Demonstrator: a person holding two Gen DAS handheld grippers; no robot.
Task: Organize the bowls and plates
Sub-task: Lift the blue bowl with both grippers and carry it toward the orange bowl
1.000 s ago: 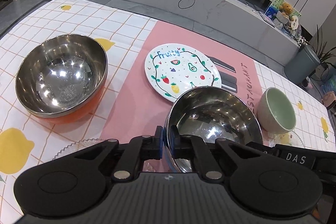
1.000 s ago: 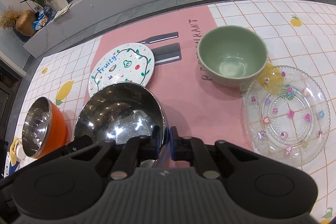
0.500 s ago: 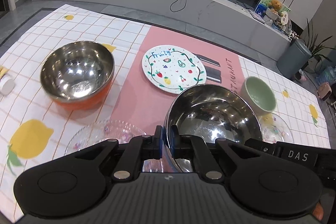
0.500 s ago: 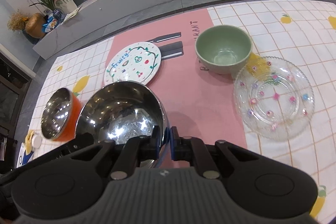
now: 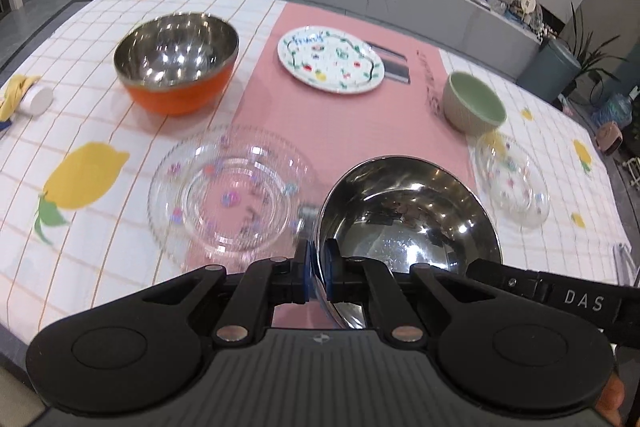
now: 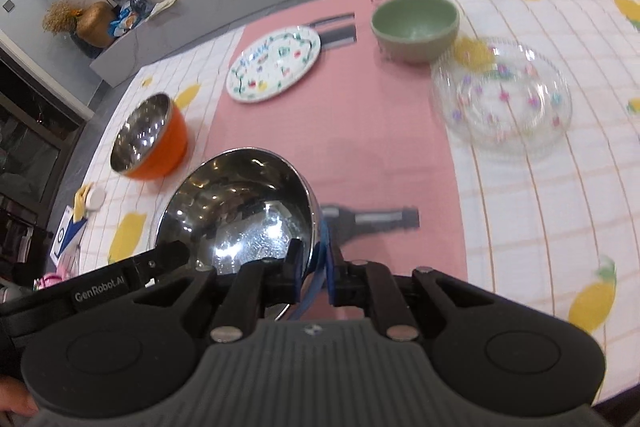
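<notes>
Low in both views the steel bowl (image 5: 408,219) hangs over the pink mat, its thin rim pinched by the left gripper (image 5: 316,273) and straddled by the right gripper (image 6: 314,269), whose jaws are opening; it looks light, stiff and slippery, best held at opposite rims.

Three bowls in all: two shiny stainless steel mixing bowls, one plain steel (image 5: 408,223) and one with an orange outside (image 5: 176,67), plus one small pale green ceramic bowl (image 5: 474,105). Three plates: one white round plate painted with fruit and vines (image 5: 331,59) and two clear glass plates with coloured flower dots, one (image 5: 232,195) to the left, one (image 5: 514,183) to the right.
</notes>
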